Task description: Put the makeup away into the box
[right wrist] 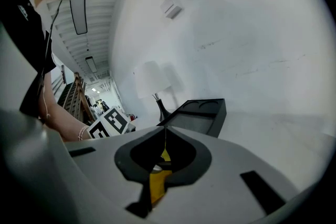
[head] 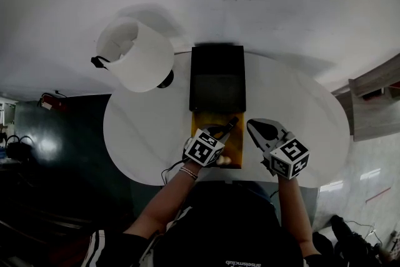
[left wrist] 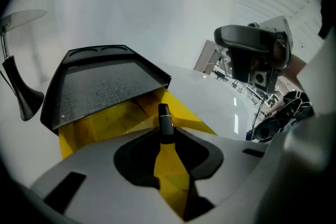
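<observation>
Centre frame: my left gripper (head: 220, 133) clamps a slim black makeup stick (left wrist: 165, 121) just over the open yellow-lined box (head: 217, 81). My right gripper (head: 253, 126) is closed, empty. Release remains.

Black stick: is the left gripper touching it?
Touching. The left gripper view shows the left gripper with its jaws pinching the black stick at its lower end, while the top pokes out over the yellow box.
</observation>
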